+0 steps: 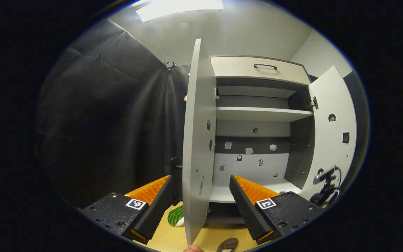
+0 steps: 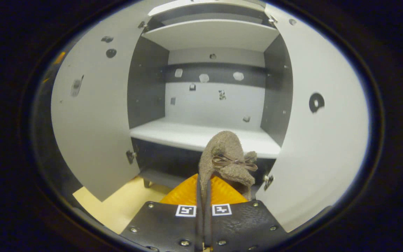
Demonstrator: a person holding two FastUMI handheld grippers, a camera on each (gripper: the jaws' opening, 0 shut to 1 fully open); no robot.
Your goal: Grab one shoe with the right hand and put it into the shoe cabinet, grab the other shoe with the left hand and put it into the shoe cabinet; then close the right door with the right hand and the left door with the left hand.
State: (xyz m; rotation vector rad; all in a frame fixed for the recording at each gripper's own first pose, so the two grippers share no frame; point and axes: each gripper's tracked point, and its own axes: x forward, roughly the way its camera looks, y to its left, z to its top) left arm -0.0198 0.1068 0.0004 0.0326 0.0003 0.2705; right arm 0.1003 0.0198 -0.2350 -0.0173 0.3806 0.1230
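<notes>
In the right gripper view, my right gripper (image 2: 203, 182) is shut on a brown fuzzy shoe (image 2: 227, 157) with a small bow. It holds the shoe upright, just in front of the shoe cabinet's lower white shelf (image 2: 187, 134). Both doors stand open, the left door (image 2: 93, 122) and the right door (image 2: 320, 140). In the left gripper view, my left gripper (image 1: 200, 178) is open, its fingers either side of the left door's edge (image 1: 198, 140) without touching it. The other brown shoe (image 1: 227, 244) lies on the wooden floor at the bottom edge, below this gripper.
A green and white object (image 1: 176, 216) lies on the floor left of the left door. A fingertip (image 1: 192, 248) shows at the bottom edge. The cabinet has an upper shelf (image 1: 261, 113) and a drawer with a handle (image 1: 265, 65). A black device with a cable (image 1: 325, 187) sits by the right door (image 1: 334, 129).
</notes>
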